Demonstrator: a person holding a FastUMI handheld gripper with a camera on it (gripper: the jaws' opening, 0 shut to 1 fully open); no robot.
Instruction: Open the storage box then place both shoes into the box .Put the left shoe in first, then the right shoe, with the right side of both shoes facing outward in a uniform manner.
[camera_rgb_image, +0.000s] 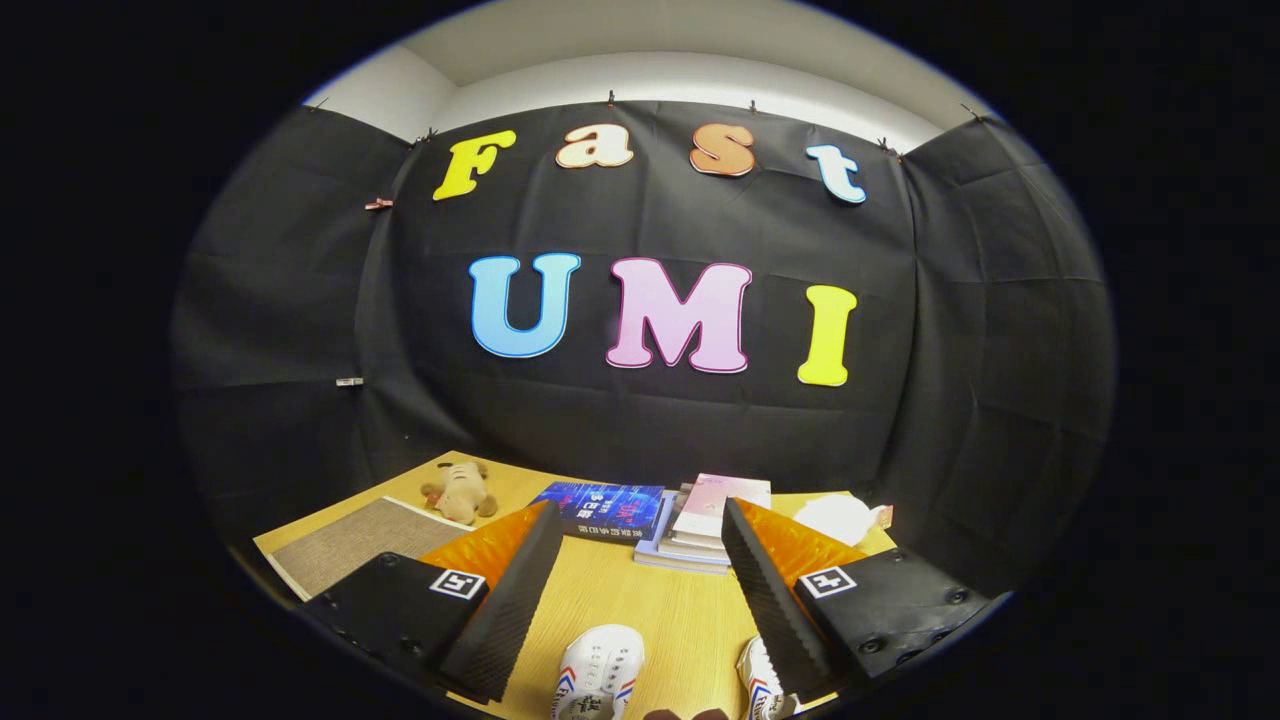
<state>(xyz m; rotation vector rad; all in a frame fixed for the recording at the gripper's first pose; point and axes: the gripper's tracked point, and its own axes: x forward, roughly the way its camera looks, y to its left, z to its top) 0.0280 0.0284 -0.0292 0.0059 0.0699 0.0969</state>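
**A:** so what's the gripper view got? start with the table and the room

**B:** light wooden tabletop (620, 610) with visible grain, boxed in by black cloth booth walls (300, 330) pinned up with small clips. Above the cloth there's a strip of plain pale wall and ceiling (680, 70)

**A:** and the claw?

**B:** the gripper (640, 530) is spread wide, nothing between the fingers, just bare wood in the gap. It hangs above the table, not touching anything

**A:** shoes?

**B:** two white canvas sneakers with red and blue side stripes. One white sneaker (598, 682) sits between the fingers, down near their base, toe pointing away. The second white sneaker (765, 690) is just beside it, partly hidden behind one finger. Can't tell which is left or right from here. I can't make out the storage box

**A:** other clutter?

**B:** beyond the fingertips: a dark blue glossy book (605, 508) lying flat, touching a stack of books topped by a pale pink one (715, 505). Near that stack, a crumpled white bag or cloth (840, 517), hard to say which. Off on the other side, a small beige plush toy (460, 492) lying near the cloth wall, and close to it a flat grey woven mat (355, 545), partly covered by the other finger
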